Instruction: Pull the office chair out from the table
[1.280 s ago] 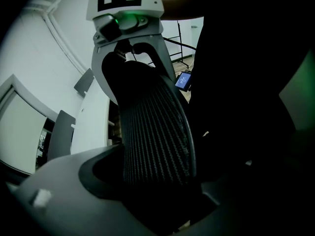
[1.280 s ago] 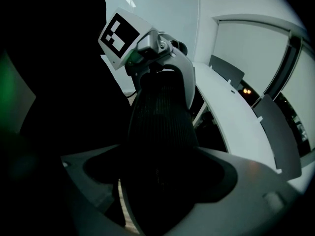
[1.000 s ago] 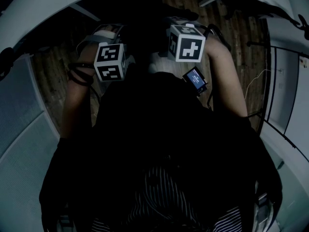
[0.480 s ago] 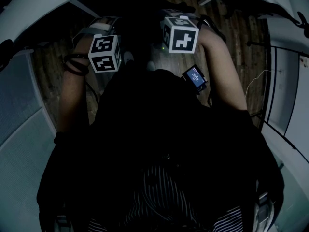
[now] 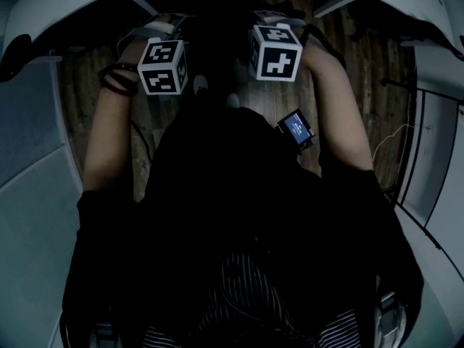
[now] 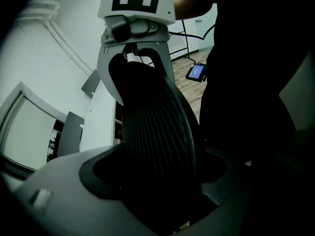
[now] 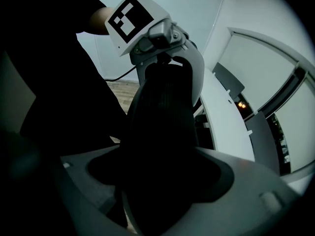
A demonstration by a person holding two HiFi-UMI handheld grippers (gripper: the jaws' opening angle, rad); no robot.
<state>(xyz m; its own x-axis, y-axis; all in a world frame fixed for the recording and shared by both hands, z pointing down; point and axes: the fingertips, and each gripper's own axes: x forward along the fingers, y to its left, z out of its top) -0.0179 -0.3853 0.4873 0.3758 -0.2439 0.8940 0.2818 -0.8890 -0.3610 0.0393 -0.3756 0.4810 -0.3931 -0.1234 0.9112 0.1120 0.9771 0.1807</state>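
Observation:
The black mesh backrest of the office chair [image 6: 157,127] rises between the jaws in both gripper views, and it also shows in the right gripper view [image 7: 162,117]. My left gripper [image 6: 157,181] is shut on its top edge. My right gripper [image 7: 162,181] straddles the same edge a short way along; its jaws have just been closing with the backrest between them, and they now grip it. In the head view both marker cubes, left [image 5: 163,66] and right [image 5: 275,51], sit side by side over the dark chair top [image 5: 215,46]. The fingertips are hidden in shadow.
The curved white table [image 5: 72,2] arcs across the far side, with the chair tucked against it. Grey partition panels [image 5: 29,158] stand at the left and a glass-framed wall [image 5: 435,143] at the right. Wooden floor [image 5: 362,71] shows beside the arms. A small blue-lit screen [image 5: 297,129] hangs by the right forearm.
Both marker cubes have shifted slightly up the head view, toward the table. The right cube has rolled a little. Both grippers stay on the chair top.

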